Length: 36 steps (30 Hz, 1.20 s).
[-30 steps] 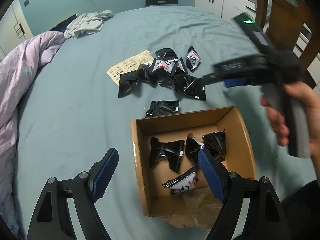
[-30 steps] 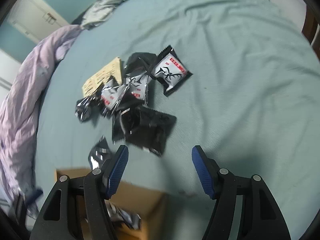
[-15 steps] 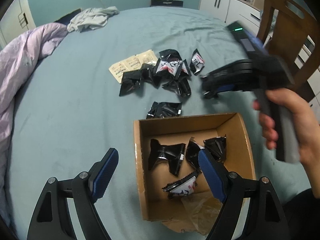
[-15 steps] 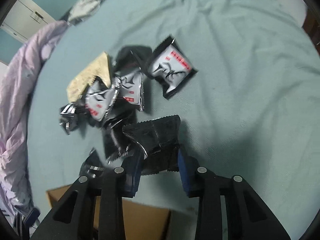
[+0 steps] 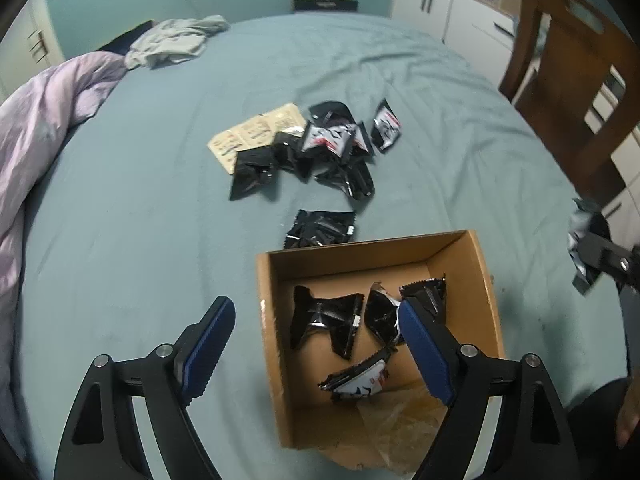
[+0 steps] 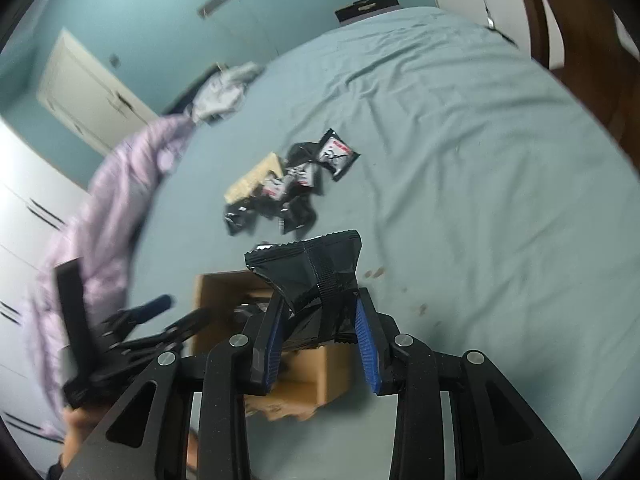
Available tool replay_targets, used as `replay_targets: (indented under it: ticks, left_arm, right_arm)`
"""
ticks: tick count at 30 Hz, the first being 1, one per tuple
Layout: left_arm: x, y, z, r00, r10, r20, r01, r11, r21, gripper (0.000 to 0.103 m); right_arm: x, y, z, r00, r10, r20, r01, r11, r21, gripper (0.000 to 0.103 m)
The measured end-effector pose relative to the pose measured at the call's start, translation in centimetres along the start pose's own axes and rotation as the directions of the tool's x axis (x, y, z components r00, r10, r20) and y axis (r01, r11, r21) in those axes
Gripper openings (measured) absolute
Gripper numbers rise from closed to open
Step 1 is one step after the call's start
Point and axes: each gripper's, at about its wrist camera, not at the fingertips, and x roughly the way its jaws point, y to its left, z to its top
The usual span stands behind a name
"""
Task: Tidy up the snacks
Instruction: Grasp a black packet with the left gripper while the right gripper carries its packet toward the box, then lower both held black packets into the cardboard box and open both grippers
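An open cardboard box (image 5: 486,280) lies on the blue-green bed and holds several black snack packets (image 5: 326,322). More black packets lie in a pile (image 5: 320,152) beyond the box, one alone (image 5: 320,228) just behind it. My left gripper (image 5: 316,336) is open and empty above the box's left wall. My right gripper (image 6: 320,316) is shut on a black snack packet (image 6: 312,268), lifted above the bed to the right of the box (image 6: 218,292). It shows at the right edge of the left wrist view (image 5: 588,248).
A lilac duvet (image 5: 36,120) lies along the bed's left side and grey clothes (image 5: 172,40) at the far end. A wooden chair (image 5: 568,92) stands at the right. A beige sachet strip (image 5: 256,136) lies by the pile.
My right gripper shut on a black packet from the pile, lifted it and pulled back to the right of the box. My left gripper stayed open over the box.
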Motion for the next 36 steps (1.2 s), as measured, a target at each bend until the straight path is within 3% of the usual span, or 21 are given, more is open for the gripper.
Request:
replay_targets:
  ticks: [2, 4, 6, 11, 18, 21, 23, 24, 29, 31, 34, 36]
  left_arm:
    - [0.7, -0.5, 0.9, 1.000, 0.025, -0.017, -0.025, 0.999, 0.025, 0.085]
    - [1.7, -0.9, 2.3, 0.999, 0.017, -0.035, -0.016, 0.999, 0.032, 0.085]
    - [2.8, -1.0, 3.4, 0.998, 0.003, -0.069, -0.002, 1.000, 0.013, 0.085]
    - [6.9, -0.9, 7.1, 0.984, -0.041, -0.175, 0.031, 0.998, -0.060, 0.085]
    - [13.1, -0.4, 8.9, 0.934, -0.076, -0.350, 0.027, 0.990, -0.141, 0.085]
    - [15.0, -0.2, 8.7, 0.905, -0.033, -0.425, -0.036, 0.987, -0.154, 0.084]
    - [15.6, -0.4, 8.4, 0.893, -0.004, -0.451, -0.058, 0.990, -0.125, 0.080]
    - [15.8, -0.6, 8.2, 0.889, 0.018, -0.457, -0.071, 0.993, -0.098, 0.070]
    - [15.0, -0.9, 7.4, 0.904, 0.055, -0.423, -0.087, 0.995, -0.056, 0.050]
    - [13.9, -0.6, 7.3, 0.925, 0.065, -0.376, -0.094, 0.994, -0.060, 0.038]
    - [11.5, 0.3, 7.7, 0.942, 0.111, -0.316, -0.131, 0.990, -0.045, 0.037]
    - [9.3, 1.0, 7.9, 0.957, 0.104, -0.272, -0.127, 0.989, -0.069, 0.036]
  right_arm:
    - [0.5, -1.7, -1.2, 0.999, 0.026, 0.022, -0.027, 0.998, 0.049, 0.031]
    - [1.5, -2.9, -1.4, 1.000, -0.001, 0.027, -0.001, 0.999, 0.051, 0.031]
    - [2.4, -3.5, -1.2, 0.998, -0.047, 0.034, 0.045, 0.998, 0.035, 0.031]
    - [3.6, -4.3, -0.7, 0.998, -0.048, 0.036, 0.046, 0.998, 0.053, 0.031]
    - [5.3, -4.5, -0.2, 1.000, -0.021, -0.001, 0.021, 0.996, 0.084, 0.031]
    - [5.2, -4.7, 0.2, 1.000, -0.017, 0.005, 0.017, 0.997, 0.077, 0.031]
    - [5.2, -4.7, 0.2, 1.000, -0.022, 0.009, 0.021, 0.997, 0.073, 0.031]
    - [5.1, -4.8, 0.2, 1.000, -0.021, 0.009, 0.021, 0.997, 0.073, 0.031]
    - [5.4, -4.8, 0.1, 1.000, -0.029, 0.011, 0.028, 0.997, 0.074, 0.031]
    - [5.4, -4.8, 0.0, 0.999, -0.035, 0.011, 0.034, 0.997, 0.068, 0.031]
    - [5.3, -4.7, -0.2, 1.000, -0.025, 0.016, 0.024, 0.997, 0.071, 0.031]
    - [5.1, -4.7, -0.4, 1.000, -0.015, 0.025, 0.013, 0.997, 0.077, 0.031]
